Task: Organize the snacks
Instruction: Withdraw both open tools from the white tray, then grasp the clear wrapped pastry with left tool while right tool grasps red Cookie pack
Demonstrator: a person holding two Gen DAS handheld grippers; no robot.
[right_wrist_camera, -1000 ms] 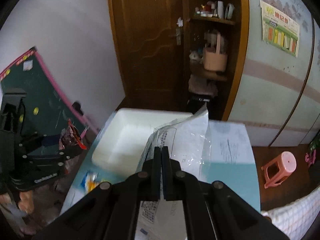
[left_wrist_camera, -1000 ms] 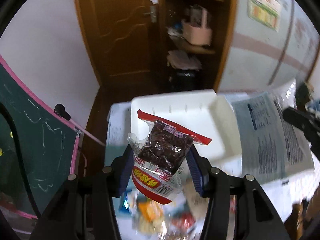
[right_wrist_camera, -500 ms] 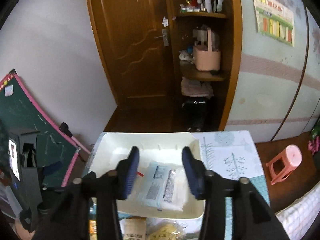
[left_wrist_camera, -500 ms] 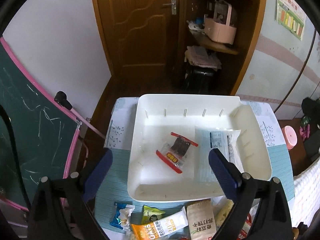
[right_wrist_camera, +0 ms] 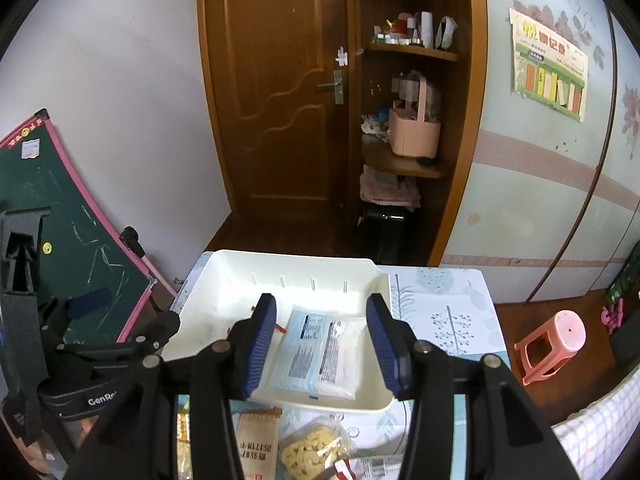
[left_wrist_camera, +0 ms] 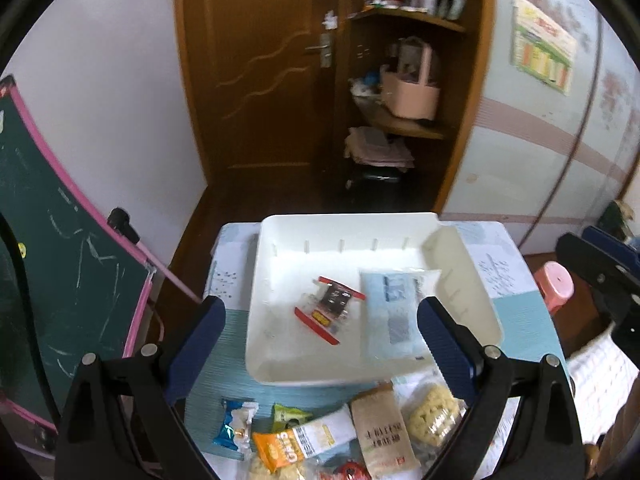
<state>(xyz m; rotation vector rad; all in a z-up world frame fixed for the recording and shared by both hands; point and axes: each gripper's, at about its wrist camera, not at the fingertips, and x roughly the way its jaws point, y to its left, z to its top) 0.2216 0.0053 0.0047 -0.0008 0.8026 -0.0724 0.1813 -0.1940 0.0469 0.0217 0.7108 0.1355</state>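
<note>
On the small table (left_wrist_camera: 516,312), a white tray (left_wrist_camera: 460,256) sits at the far side, with loose snacks piled at the near edge. Inside the tray: a red-edged clear packet (left_wrist_camera: 329,309) lying flat near the middle, and just to its right a pale blue pouch (left_wrist_camera: 394,312), also flat, reaching toward the tray's near rim. The two packets lie close together; contact cannot be told.

Left gripper (left_wrist_camera: 320,344): jaws spread wide, nothing between the pads, hovering above the tray's near edge. Right gripper (right_wrist_camera: 322,344): jaws parted, empty, poised over the blue pouch with no pad touching it.

Near edge, outside the tray: orange oat bar (left_wrist_camera: 296,440), brown paper sachet (left_wrist_camera: 382,432), clear bag of yellow crackers (left_wrist_camera: 434,410), small blue-and-white sweet (left_wrist_camera: 234,424), green wrapper (left_wrist_camera: 290,414).
</note>
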